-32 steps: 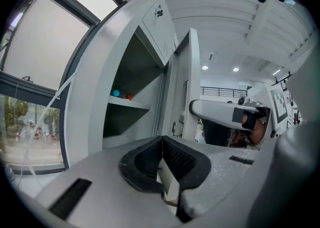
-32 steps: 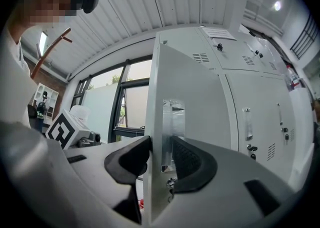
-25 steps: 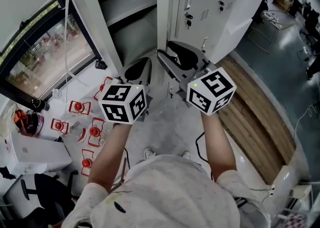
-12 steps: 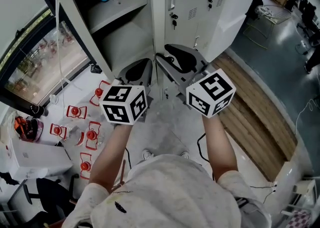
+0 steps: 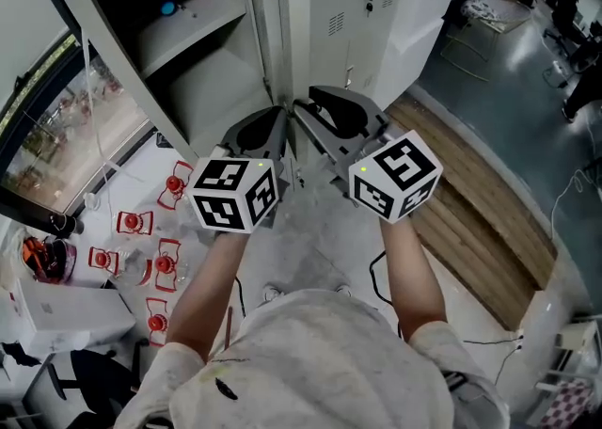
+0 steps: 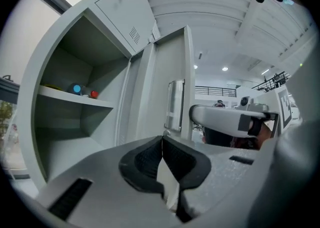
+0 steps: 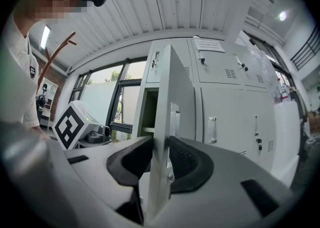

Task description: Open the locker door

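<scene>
Where the door [image 7: 173, 89] hangs open, a shelf [image 5: 209, 19] holds two things [image 5: 167, 7].

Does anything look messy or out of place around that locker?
Yes: several small red-and-white pieces lie scattered on the floor left of the open locker, at mixed angles rather than put away. What they are is too small to tell. The locker itself looks undamaged.

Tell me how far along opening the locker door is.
Done: the locker door already stands swung out, shelf exposed. In hand: the right gripper jaws have just been closing on its edge; left gripper shut, empty. Left: swing it wider if wanted.
</scene>
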A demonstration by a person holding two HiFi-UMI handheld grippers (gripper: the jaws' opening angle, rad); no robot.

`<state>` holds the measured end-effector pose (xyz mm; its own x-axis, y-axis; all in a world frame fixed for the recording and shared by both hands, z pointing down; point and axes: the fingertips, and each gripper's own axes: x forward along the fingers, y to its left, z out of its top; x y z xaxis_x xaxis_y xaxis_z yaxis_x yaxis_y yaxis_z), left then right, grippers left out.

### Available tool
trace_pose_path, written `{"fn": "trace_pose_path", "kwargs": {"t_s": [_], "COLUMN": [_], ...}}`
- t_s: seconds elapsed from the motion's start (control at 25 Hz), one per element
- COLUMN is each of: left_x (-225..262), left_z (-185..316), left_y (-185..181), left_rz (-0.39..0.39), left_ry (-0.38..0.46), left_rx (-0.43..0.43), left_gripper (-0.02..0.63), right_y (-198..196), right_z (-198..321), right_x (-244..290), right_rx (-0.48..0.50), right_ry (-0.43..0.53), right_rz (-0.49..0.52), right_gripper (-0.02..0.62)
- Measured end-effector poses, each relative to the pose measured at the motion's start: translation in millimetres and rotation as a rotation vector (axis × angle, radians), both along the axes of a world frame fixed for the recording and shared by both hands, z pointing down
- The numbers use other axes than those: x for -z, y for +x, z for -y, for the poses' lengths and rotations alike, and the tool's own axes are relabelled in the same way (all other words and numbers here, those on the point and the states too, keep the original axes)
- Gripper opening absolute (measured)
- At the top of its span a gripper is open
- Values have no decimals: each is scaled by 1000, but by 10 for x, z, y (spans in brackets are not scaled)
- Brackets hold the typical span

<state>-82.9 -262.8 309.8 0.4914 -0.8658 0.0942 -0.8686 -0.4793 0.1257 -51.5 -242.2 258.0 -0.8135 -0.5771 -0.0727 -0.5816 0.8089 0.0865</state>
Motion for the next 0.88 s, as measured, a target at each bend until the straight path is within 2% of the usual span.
{"fn": "trace_pose_path", "kwargs": {"t_s": [0.88], "left_x": [-4], "left_z": [215], "left_y": [442], "left_rz": [-17], "left_ry": [4], "left_rx": [-55], "left_gripper": [8], "right_y": [657], "right_z": [368], "right_x": [-10], "right_rx": [-125], "right_ry": [-56], "right_rz": [66], "right_gripper": [84]}}
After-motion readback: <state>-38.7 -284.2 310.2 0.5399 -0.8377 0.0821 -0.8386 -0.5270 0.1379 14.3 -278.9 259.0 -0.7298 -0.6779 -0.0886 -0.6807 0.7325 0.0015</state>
